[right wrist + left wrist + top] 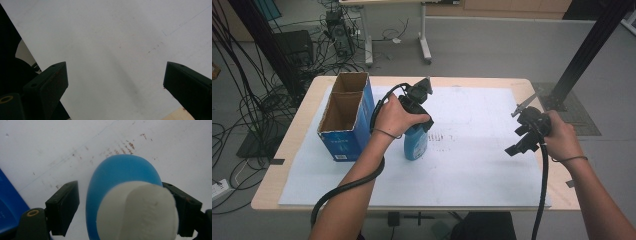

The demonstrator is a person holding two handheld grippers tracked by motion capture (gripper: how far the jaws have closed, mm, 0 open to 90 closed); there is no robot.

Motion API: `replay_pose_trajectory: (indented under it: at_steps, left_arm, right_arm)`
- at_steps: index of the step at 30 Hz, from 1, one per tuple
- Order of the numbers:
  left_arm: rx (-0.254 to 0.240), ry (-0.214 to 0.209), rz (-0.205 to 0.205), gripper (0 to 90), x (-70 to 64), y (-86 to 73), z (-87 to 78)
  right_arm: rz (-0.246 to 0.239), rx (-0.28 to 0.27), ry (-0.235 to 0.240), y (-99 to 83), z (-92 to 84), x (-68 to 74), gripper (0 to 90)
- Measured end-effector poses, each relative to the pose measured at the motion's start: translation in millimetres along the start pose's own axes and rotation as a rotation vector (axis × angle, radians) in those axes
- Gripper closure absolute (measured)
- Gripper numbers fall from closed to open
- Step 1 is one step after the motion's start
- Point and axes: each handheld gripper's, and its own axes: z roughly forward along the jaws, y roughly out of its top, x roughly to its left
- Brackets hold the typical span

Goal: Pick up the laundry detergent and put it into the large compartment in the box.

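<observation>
Left gripper view: blue bottle [120, 177] upright between the jaws.
The left jaw stands just clear of the smooth, probably slippery plastic; grip below the white cap [140, 212]. Right gripper [524, 132] jaws wide, empty.

The bottle [416, 142] looks like smooth blue plastic with a slight sheen, and its white cap [140, 212] is matt. The box [346, 120] is cardboard, printed glossy blue outside and raw brown inside. A matt white paper sheet [472, 165], faintly stained, covers the pale wood table [299, 125]. The gripper pads [63, 207] look like dull black plastic.
</observation>
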Motion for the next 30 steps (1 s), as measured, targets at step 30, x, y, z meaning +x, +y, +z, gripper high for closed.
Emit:
replay_pose_trajectory:
  at_steps: [30]
  left_arm:
    - [0.001,0.008,-0.004,37.1,-2.2,0.7,-1.0]
  right_arm:
    - [-0.004,0.006,-0.005,-0.6,-1.0,-0.9,5.6]
